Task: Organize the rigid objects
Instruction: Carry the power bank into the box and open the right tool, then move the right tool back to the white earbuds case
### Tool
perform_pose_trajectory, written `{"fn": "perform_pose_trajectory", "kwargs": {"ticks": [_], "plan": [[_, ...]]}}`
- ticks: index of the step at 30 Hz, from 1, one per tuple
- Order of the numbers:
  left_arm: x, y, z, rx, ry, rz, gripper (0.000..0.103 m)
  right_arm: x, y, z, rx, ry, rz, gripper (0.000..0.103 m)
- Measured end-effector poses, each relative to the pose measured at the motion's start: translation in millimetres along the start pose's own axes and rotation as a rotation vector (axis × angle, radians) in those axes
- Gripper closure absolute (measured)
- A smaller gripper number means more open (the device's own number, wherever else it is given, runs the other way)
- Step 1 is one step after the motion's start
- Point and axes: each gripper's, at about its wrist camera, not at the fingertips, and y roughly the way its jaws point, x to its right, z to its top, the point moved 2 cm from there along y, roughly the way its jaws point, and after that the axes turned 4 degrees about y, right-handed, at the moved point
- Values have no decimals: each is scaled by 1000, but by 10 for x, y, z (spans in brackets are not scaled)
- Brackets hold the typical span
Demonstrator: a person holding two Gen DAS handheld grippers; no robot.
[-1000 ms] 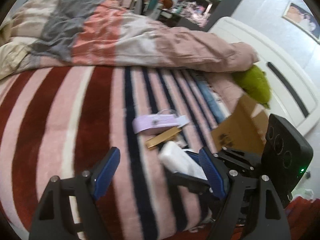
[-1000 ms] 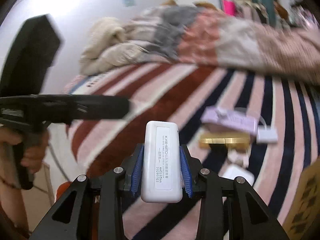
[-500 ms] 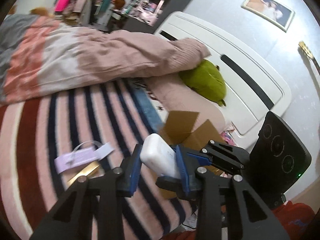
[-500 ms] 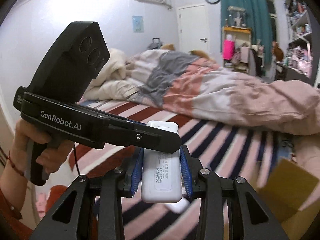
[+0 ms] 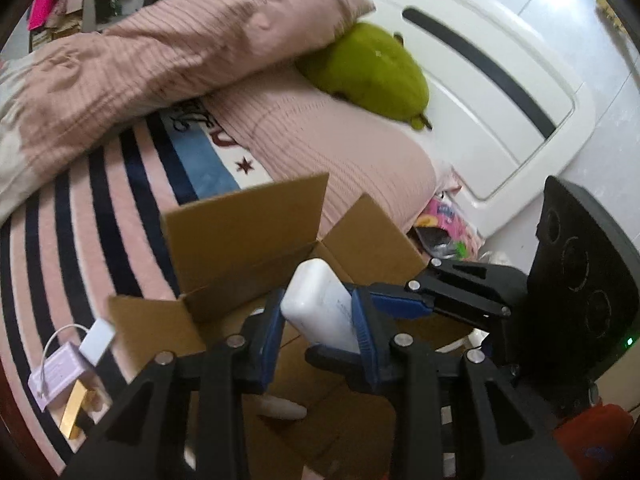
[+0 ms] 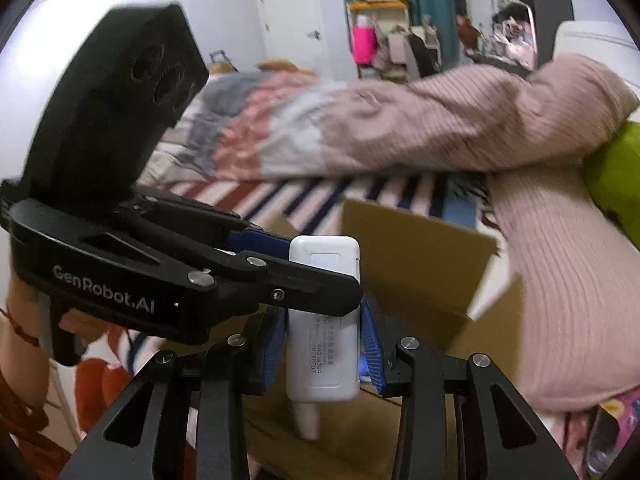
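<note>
A white rectangular power adapter (image 5: 322, 306) (image 6: 322, 328) hangs above the open cardboard box (image 5: 248, 236) (image 6: 416, 256) on the striped bed. Both grippers grip it at once. My left gripper (image 5: 318, 322) is shut on its sides; the same gripper crosses the right wrist view from the left (image 6: 280, 280). My right gripper (image 6: 324, 344) is shut on it too, and comes in from the right in the left wrist view (image 5: 400, 304). A white object (image 5: 280, 408) lies inside the box.
A lilac case with a white cable (image 5: 60, 372), a small white plug (image 5: 96, 340) and a gold bar (image 5: 76, 412) lie on the striped blanket left of the box. A pink pillow (image 5: 332, 140), a green plush (image 5: 372, 76) and the white headboard (image 5: 500, 92) are behind.
My left gripper closed on the adapter that the right gripper held. Both carried it rightward from over the blanket to above the open box.
</note>
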Motion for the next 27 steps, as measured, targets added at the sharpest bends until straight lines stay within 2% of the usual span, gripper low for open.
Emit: {"fn": "perform_pose_trajectory", "kwargs": {"ticks": [4,6,7,8,11,14,16,21,24,27], "plan": [[5,108,34,-29,-3,17,70,110,78,-71,-45,-3,-64,72],[-4,105,25,-32,1,39,57,136,71,-113,-56,-9,-72,72],[-10,86,21,-27,5,54,53,136,78,-120,-65,-9,-71,72],[-9,69,21,-20,7,66,49,131,72,-123,-67,-11,-72,72],[-45,-83,-13,11,1,88,48,99,71,-109,-70,-11,-67,71],[-103,-323,-75,59,-8,134,39,40,76,-85,-72,-10,-65,71],[-169,-525,-146,94,-22,170,38,-40,63,-55,-63,-16,-57,71],[-453,-1106,-469,183,-92,274,36,-359,31,64,-24,-42,10,71],[-657,-1394,-751,222,-145,344,28,-710,66,151,1,-76,83,71],[-871,-1614,-1060,247,-202,422,28,-1043,158,198,-1,-114,155,71]]}}
